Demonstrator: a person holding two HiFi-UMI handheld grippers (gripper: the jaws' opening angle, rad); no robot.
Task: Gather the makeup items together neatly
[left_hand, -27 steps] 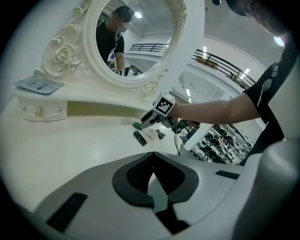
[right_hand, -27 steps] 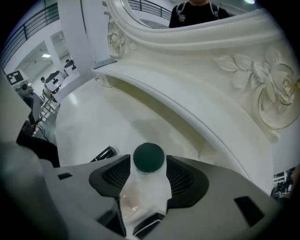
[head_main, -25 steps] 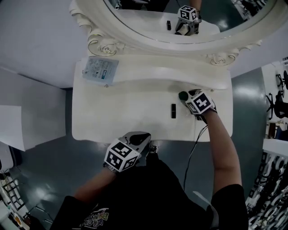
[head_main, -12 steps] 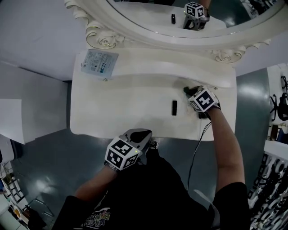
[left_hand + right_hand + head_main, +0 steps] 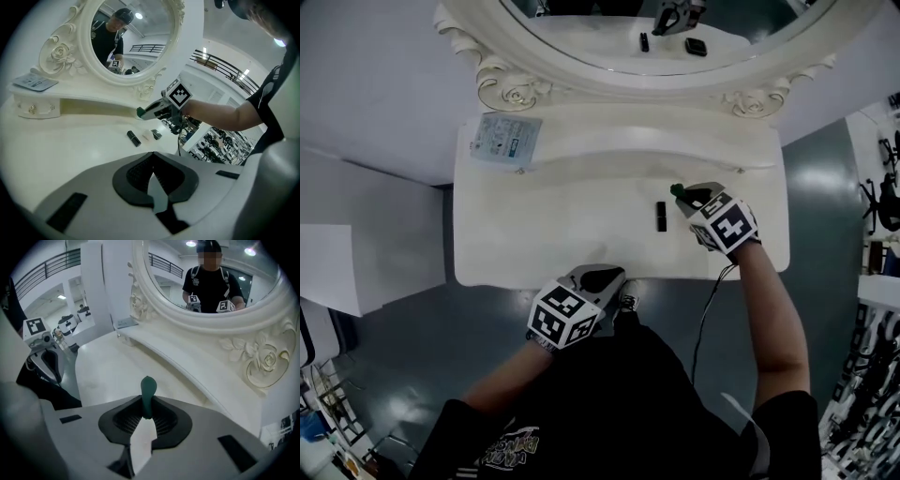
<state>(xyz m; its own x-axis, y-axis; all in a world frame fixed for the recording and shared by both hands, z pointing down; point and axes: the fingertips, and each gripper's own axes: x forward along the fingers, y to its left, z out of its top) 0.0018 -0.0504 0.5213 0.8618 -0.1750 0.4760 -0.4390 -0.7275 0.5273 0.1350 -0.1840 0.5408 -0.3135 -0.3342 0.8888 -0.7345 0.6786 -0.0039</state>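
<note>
My right gripper [image 5: 682,194] is shut on a small green makeup sponge [image 5: 676,190], held just above the white vanity top [image 5: 553,234]. Its jaws have just been closing, and the sponge [image 5: 148,394] stands pinched between the pads in the right gripper view. A black lipstick [image 5: 661,216] lies on the table just left of that gripper. In the left gripper view the lipstick [image 5: 133,138] lies beside a small dark case [image 5: 156,134]. My left gripper [image 5: 598,277] hovers at the table's front edge, shut and empty.
A blue-and-white packet [image 5: 506,139] lies on the raised back shelf at the left. The ornate oval mirror [image 5: 609,80] rises behind the shelf. A black cable [image 5: 706,314] hangs off the front edge by the right arm.
The right gripper stood open beside the green sponge, closed on it, then lifted it and came slightly toward the front. The left gripper has stayed put.
</note>
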